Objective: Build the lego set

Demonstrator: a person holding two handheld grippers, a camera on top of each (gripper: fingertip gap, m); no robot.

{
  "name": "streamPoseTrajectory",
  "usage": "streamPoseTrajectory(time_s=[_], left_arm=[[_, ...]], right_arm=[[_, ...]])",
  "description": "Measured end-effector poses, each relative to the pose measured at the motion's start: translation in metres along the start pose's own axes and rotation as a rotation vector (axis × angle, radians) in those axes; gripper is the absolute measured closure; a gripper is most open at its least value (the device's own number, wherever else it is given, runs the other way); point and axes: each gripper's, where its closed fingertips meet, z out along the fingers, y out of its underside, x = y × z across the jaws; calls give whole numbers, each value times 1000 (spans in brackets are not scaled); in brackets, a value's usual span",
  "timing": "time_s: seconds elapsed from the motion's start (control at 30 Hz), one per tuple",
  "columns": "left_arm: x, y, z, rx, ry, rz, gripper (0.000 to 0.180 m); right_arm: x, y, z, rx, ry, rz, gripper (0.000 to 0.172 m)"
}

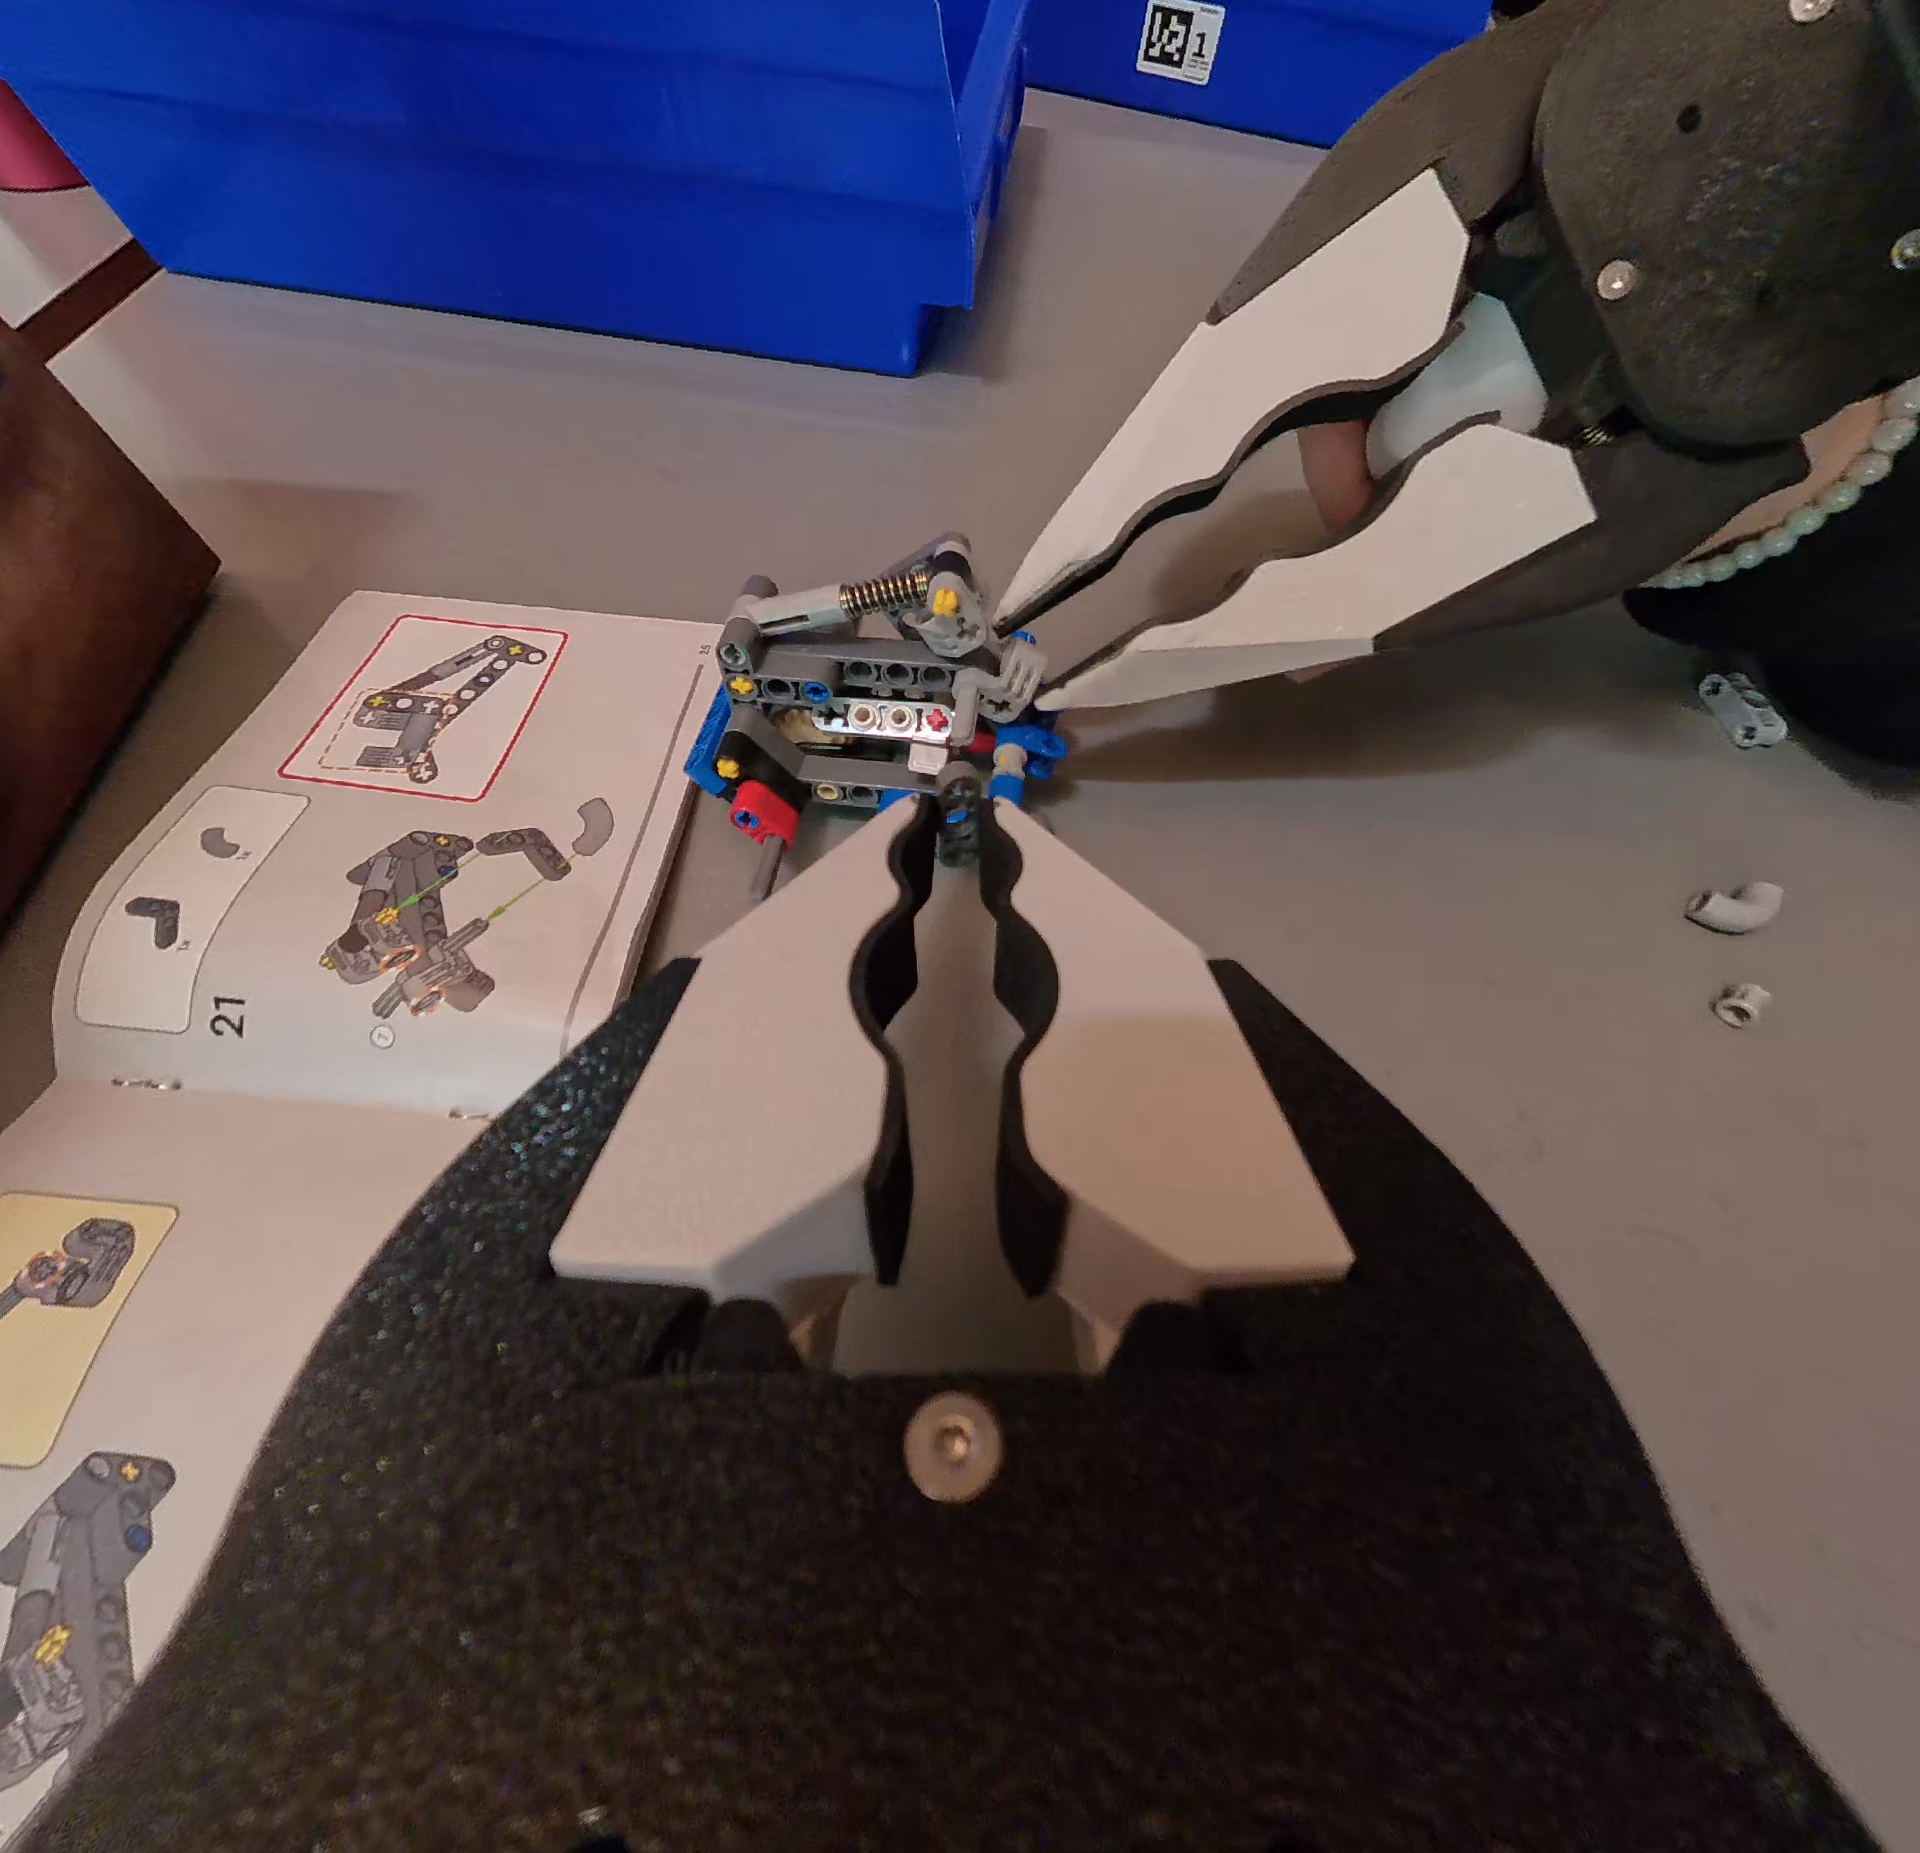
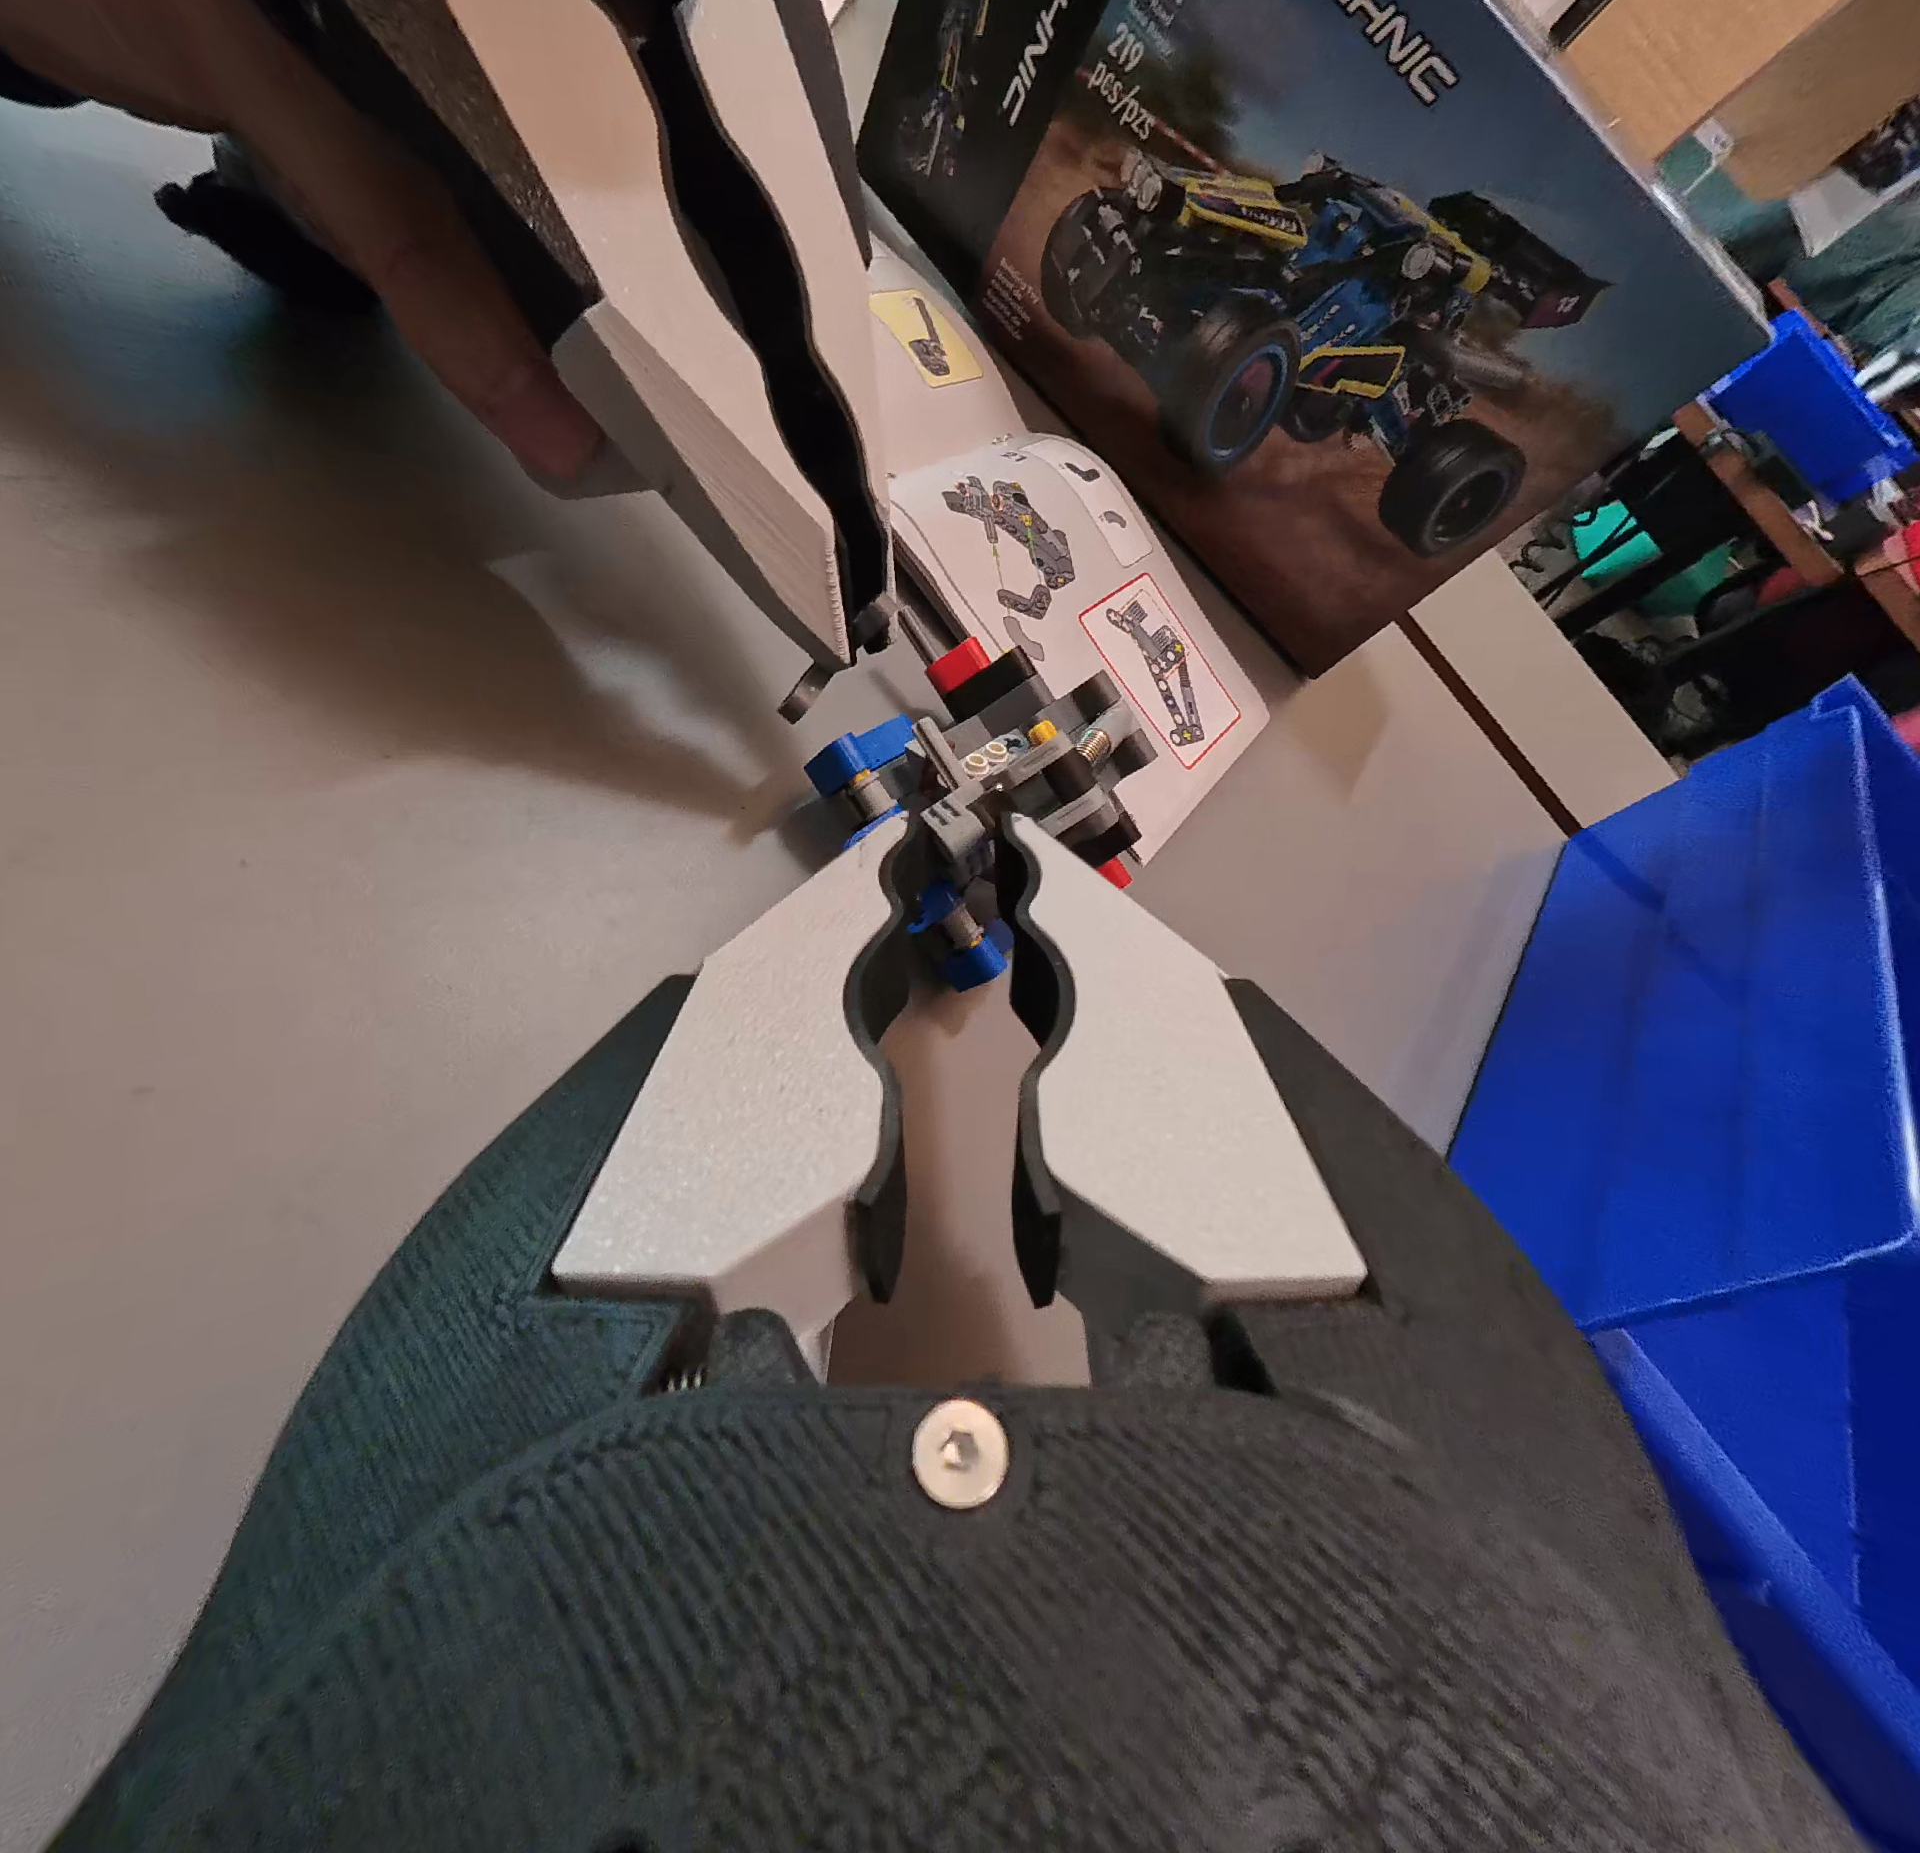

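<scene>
A small brick model [image 1: 873, 702] of grey beams, blue, red and yellow pins and a spring sits on the grey counter [image 1: 1351, 972] beside an open booklet [image 1: 395, 847]. The left gripper [image 1: 958, 811] is narrowed on the model's dark grey beam [image 1: 958, 816]. The right gripper [image 2: 961, 832] stands slightly apart around a light grey connector [image 2: 961, 832]; whether it presses I cannot tell.

table [image 1: 1351, 972] right of brick model [image 1: 862, 702]: open, few loose parts [image 1: 1733, 904] | left: booklet [image 1: 416, 847] | behind: blue bins [image 1: 582, 172] | far side: product box [image 2: 1299, 276]
</scene>
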Motion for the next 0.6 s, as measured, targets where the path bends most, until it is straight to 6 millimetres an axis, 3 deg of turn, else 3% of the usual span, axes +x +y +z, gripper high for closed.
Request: streamPoseTrajectory(time_s=[0.6], left_arm=[[1, 0, 0, 2, 13, -5, 176]], right_arm=[[-9, -7, -3, 58, -63, -6, 166]])
